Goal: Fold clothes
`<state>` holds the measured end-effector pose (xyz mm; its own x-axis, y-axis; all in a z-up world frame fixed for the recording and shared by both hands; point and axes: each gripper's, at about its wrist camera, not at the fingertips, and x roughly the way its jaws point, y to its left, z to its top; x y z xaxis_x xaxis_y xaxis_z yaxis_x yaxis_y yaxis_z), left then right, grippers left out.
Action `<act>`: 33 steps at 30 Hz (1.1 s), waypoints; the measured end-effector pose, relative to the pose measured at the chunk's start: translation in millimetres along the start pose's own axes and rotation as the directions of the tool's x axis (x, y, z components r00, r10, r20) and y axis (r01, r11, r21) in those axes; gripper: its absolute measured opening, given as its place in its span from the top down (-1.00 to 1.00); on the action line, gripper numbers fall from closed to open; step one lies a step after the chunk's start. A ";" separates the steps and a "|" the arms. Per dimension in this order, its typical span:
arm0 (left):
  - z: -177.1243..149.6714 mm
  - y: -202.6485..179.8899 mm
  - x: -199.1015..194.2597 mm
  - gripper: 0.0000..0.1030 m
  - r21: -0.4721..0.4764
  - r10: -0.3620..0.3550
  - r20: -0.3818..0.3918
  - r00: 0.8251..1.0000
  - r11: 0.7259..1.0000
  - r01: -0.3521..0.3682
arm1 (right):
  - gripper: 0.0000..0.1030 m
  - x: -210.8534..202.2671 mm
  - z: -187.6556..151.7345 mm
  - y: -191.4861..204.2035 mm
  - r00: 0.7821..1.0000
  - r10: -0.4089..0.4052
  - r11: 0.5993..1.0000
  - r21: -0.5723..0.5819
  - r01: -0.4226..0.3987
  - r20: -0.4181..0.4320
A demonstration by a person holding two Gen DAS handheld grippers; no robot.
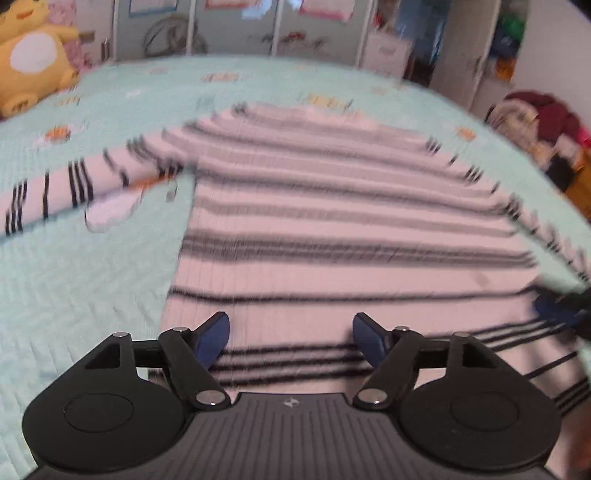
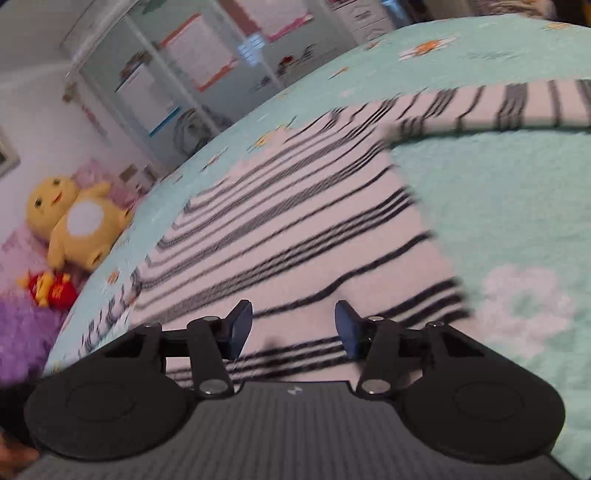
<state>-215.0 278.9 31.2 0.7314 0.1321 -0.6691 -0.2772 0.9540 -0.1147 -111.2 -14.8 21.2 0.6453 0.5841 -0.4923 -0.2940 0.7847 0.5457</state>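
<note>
Mint-green quilt [image 1: 92, 258] with little flower prints covers the whole bed, and my sweater [image 1: 332, 221] is spread flat on it, pale pink with dark stripes, body facing me and one sleeve [image 1: 74, 188] stretched out to the left in the left cam. Right cam shows the other sleeve [image 2: 517, 103] running off toward the right edge. Both views are pretty smeary, so fine detail is a wash. My left gripper [image 1: 291, 338] sits low over the hem end with its jaws spread wide, nothing between them. Right gripper [image 2: 293, 326] is the same deal, jaws apart and empty, over the hem near the sweater's right side edge. In the left cam I can also catch a dark blue blur at the far right edge, which I think is the right gripper's tip, can't say for sure. Around the bed: a yellow plush [image 2: 74, 221] off the left side, a small red toy [image 2: 48, 290] just below it, wardrobe doors [image 1: 236, 29] along the back wall, and a heap of clothes [image 1: 539, 125] beyond the right edge.
</note>
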 end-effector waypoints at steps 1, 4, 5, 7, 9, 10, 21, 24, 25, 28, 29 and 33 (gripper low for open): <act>-5.0 0.7 4.2 -0.50 0.006 0.010 -0.002 1.000 1.000 -0.010 | -0.01 -0.4 3.2 -7.6 1.000 -0.010 1.000 0.015 0.010 0.000; -17.5 -6.1 0.7 -0.52 0.074 0.034 0.045 0.998 0.997 -0.037 | -0.06 4.8 14.6 -26.0 0.998 -0.064 0.998 0.007 0.065 -0.011; -19.1 -7.5 0.1 -0.52 0.081 0.039 0.054 0.998 0.996 -0.043 | -0.06 6.5 18.4 -32.2 0.996 -0.082 0.997 0.005 0.083 -0.015; -17.6 -7.4 0.4 -0.53 0.077 0.041 0.051 0.998 0.996 -0.045 | 0.23 6.0 25.6 -46.8 0.994 -0.113 0.994 0.013 0.113 -0.012; -16.7 -7.8 0.1 -0.54 0.074 0.044 0.050 0.998 0.996 -0.048 | 0.26 -12.4 31.3 -72.1 0.992 -0.119 0.990 0.081 0.116 0.035; -16.4 -9.6 -1.3 -0.54 0.075 0.054 0.049 0.997 0.996 -0.058 | 0.20 -21.5 34.2 -84.8 0.991 -0.124 0.986 0.116 0.116 0.058; 17.7 -96.1 -27.8 0.12 0.071 -0.199 0.075 0.977 0.978 0.194 | -0.06 -84.4 72.9 -181.5 0.965 -0.113 0.970 0.237 0.055 0.236; 35.3 -138.9 -5.8 0.56 0.107 -0.267 0.047 0.963 0.960 0.261 | 0.46 -70.4 93.8 -188.6 0.972 -0.079 0.981 0.193 0.036 0.220; 41.2 -153.4 1.8 0.63 0.118 -0.288 0.037 0.957 0.952 0.282 | 0.56 -63.9 101.7 -190.5 0.975 -0.072 0.982 0.185 0.032 0.210; 49.0 -193.3 27.1 0.63 0.166 -0.316 0.033 0.948 0.937 0.306 | 0.56 -45.0 121.7 -196.8 0.986 -0.022 0.987 0.158 -0.005 0.168; 50.0 -205.9 36.7 0.63 0.181 -0.318 0.028 0.948 0.934 0.308 | 0.56 -38.9 126.9 -199.4 0.990 0.002 0.988 0.150 -0.024 0.143; 43.1 -243.2 79.5 0.63 0.256 -0.331 0.034 0.943 0.915 0.312 | 0.75 -2.9 144.9 -223.1 0.996 -0.089 0.990 0.114 0.088 0.009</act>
<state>-62.5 69.0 37.5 0.8025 -0.1824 -0.5681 0.1345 0.9829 -0.1257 54.7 -221.7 -0.9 0.6750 0.5101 -0.5331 -0.1543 0.8041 0.5741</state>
